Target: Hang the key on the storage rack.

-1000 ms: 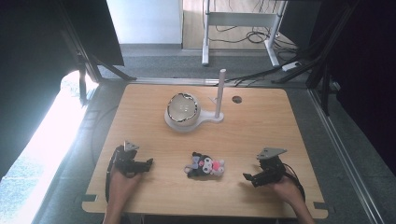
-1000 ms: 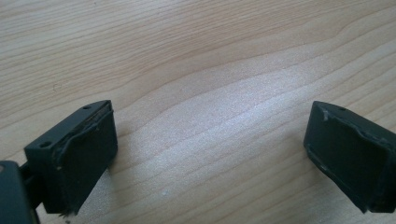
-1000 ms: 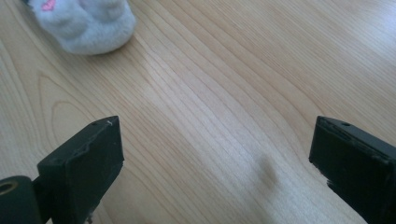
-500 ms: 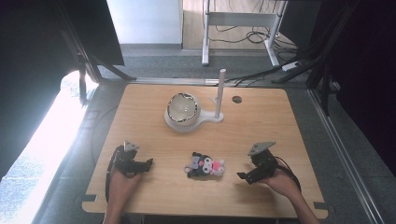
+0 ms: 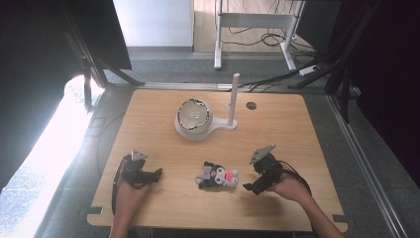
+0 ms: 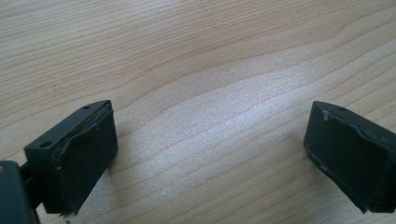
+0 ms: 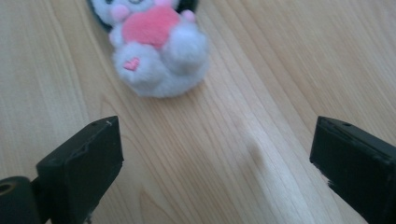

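Two tools at rest height near a plush toy on the counter.

High view: plush toy (image 5: pixel 218 175) lay on the counter (image 5: pixel 297 129) between left tool (image 5: pixel 154 174) and right tool (image 5: pixel 249 187).
Left gripper view: left tool (image 6: pixel 210 154) spread wide, gripping nothing, over bare wood.
Right gripper view: right tool (image 7: pixel 215 163) gaped wide, unloaded; plush toy (image 7: pixel 156 51) just ahead.

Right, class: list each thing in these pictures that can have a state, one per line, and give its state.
Left gripper: open, empty, over bare wood.
Right gripper: open, empty, aimed at the toy.
Plush toy: lying on the table, untouched.
Silver dome: sitting on its white stand.
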Demonstrator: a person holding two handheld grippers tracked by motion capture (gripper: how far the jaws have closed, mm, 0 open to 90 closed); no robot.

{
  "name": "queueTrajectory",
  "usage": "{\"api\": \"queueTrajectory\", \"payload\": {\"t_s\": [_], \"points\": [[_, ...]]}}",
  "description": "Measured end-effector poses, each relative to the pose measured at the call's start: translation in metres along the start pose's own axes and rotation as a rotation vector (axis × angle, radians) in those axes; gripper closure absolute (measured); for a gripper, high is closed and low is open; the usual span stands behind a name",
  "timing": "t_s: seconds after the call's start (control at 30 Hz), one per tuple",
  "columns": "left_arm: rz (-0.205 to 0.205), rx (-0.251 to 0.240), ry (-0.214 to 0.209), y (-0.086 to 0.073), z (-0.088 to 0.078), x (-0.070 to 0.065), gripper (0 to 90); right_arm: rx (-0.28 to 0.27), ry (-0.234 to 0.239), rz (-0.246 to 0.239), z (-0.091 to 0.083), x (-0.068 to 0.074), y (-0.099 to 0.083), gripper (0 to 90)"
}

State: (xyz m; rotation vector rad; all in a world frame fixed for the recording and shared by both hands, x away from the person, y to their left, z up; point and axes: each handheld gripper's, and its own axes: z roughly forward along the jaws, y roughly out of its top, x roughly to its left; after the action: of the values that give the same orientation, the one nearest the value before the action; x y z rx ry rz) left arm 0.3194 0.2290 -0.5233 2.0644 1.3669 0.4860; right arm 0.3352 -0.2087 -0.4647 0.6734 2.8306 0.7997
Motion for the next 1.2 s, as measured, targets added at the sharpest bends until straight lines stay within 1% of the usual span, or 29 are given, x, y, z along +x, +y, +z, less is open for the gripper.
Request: {"api": "queueTrajectory", "payload": {"t_s": [0.03,0.07,0.27,0.3,0.37,0.4,0.43,0.53,0.57,0.6,0.7,0.77,0.8,0.83,0.87,0.9,0.93,0.97,1.0,1.03,1.07,1.13,1.17,1.2], "points": [[0.0,0.0,0.0,0.0,0.0,0.0,2.7,0.0,0.0,0.0,0.0,0.0,0.0,1.9],[0.0,0.0,0.0,0.0,0.0,0.0,2.7,0.005,0.008,-0.013,0.001,0.0,0.002,1.8],[0.0,0.0,0.0,0.0,0.0,0.0,2.7,0.056,0.039,-0.056,0.009,0.006,0.017,1.2],[0.0,0.0,0.0,0.0,0.0,0.0,2.7,0.069,0.049,-0.077,0.012,0.008,0.023,1.0],[0.0,0.0,0.0,0.0,0.0,0.0,2.7,0.077,0.053,-0.084,0.013,0.009,0.026,1.1],[0.0,0.0,0.0,0.0,0.0,0.0,2.7,0.095,0.058,-0.102,0.017,0.011,0.032,1.0],[0.0,0.0,0.0,0.0,0.0,0.0,2.7,0.095,0.058,-0.102,0.017,0.011,0.032,1.0],[0.0,0.0,0.0,0.0,0.0,0.0,2.6,0.114,0.068,-0.132,0.022,0.014,0.042,1.1],[0.0,0.0,0.0,0.0,0.0,0.0,2.6,0.132,0.075,-0.149,0.026,0.015,0.048,1.1],[0.0,0.0,0.0,0.0,0.0,0.0,2.6,0.132,0.075,-0.149,0.026,0.015,0.048,1.1],[0.001,0.0,0.0,0.0,0.0,0.0,2.7,0.167,0.079,-0.175,0.033,0.017,0.056,1.4],[0.001,0.0,0.0,0.0,0.0,0.0,2.7,0.202,0.091,-0.192,0.041,0.019,0.063,2.5],[0.0,0.0,0.0,0.0,0.0,0.0,2.7,0.202,0.091,-0.192,0.041,0.019,0.063,2.5],[0.001,0.0,0.0,0.0,0.0,0.0,2.6,0.213,0.092,-0.207,0.044,0.02,0.066,2.9],[0.001,0.0,0.0,0.0,0.0,0.0,2.6,0.237,0.096,-0.227,0.048,0.022,0.071,4.4],[0.001,0.0,0.0,0.0,0.0,0.0,2.6,0.237,0.096,-0.227,0.048,0.022,0.071,4.4],[0.0,0.0,0.0,0.0,0.0,0.0,2.6,0.26,0.1,-0.245,0.053,0.024,0.075,7.2],[0.0,0.0,0.0,0.0,0.0,0.0,2.6,0.26,0.1,-0.245,0.053,0.024,0.075,7.2],[0.001,0.0,0.0,0.0,0.0,0.0,2.6,0.272,0.101,-0.255,0.055,0.025,0.077,9.0],[0.0,0.0,0.0,0.0,0.0,0.0,2.7,0.299,0.108,-0.269,0.059,0.025,0.082,12.7],[0.001,0.0,0.0,0.0,0.0,0.0,2.7,0.299,0.108,-0.269,0.059,0.025,0.082,12.7],[0.0,0.0,0.0,0.0,0.0,0.0,2.7,0.326,0.105,-0.275,0.062,0.026,0.086,14.0],[0.001,0.0,0.0,0.0,0.0,0.0,2.7,0.361,0.107,-0.285,0.067,0.027,0.09,17.0],[0.001,0.0,0.0,0.0,0.0,0.0,2.7,0.361,0.107,-0.285,0.067,0.027,0.09,17.0]]}}
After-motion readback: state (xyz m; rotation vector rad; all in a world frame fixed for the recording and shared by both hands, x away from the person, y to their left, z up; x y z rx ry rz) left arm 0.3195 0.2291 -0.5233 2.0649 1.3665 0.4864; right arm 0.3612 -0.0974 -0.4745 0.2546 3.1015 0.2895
